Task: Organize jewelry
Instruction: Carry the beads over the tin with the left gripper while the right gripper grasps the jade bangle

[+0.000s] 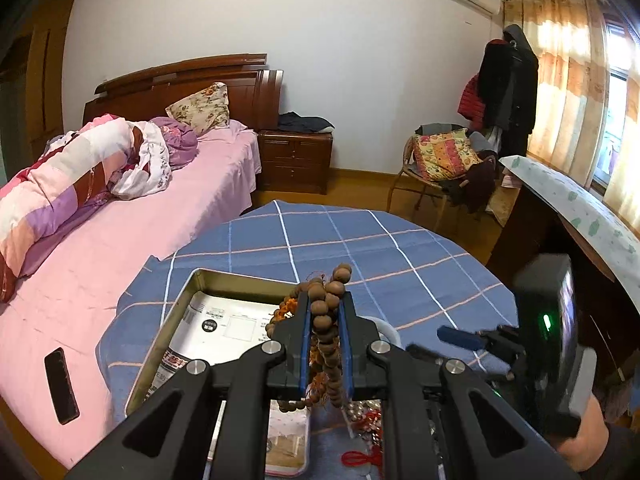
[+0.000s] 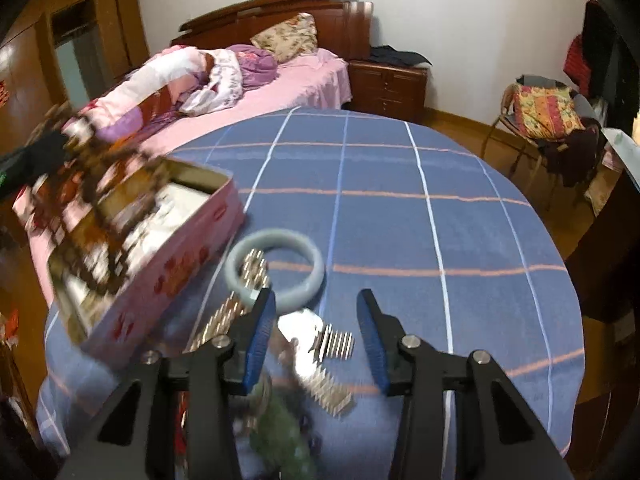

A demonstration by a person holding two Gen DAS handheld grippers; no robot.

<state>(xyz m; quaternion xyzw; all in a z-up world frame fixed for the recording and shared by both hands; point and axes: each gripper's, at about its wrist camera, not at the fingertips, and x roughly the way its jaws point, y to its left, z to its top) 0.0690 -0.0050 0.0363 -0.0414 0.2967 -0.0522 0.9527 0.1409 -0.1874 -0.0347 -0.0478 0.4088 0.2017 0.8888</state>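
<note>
The left tongs [image 1: 325,312] are sitting closest to the lens, their blue-lined pads clamping a bunched strand of round brown wooden beads [image 1: 325,308] — matte, slightly rough balls with wisps of orange thread among them. The strand is hanging above the open tin [image 1: 176,312], a rectangular metal box with dull gold inner walls and printed paper lying in its bottom. The tin is resting on the round tabletop [image 1: 360,240], which is wearing a blue cloth crossed by white and pink lines.

The right wrist view is showing what the left one is hiding: the tin's outer wall is pink with red marks, and the beads appear there only as a dark blurred chain over the box. It is also showing the right tongs [image 2: 316,312] standing apart and gripping nothing, just above loose pieces on the cloth — a smooth, pale blue-grey bangle [image 2: 310,276], a ribbed silvery metal band [image 2: 336,346] lying between the pads, and a blurred green stone piece [image 2: 280,420] nearer the lens.

Only the left view is catching the dark phone [image 1: 61,385] lying on the pink bed sheet [image 1: 120,240].
</note>
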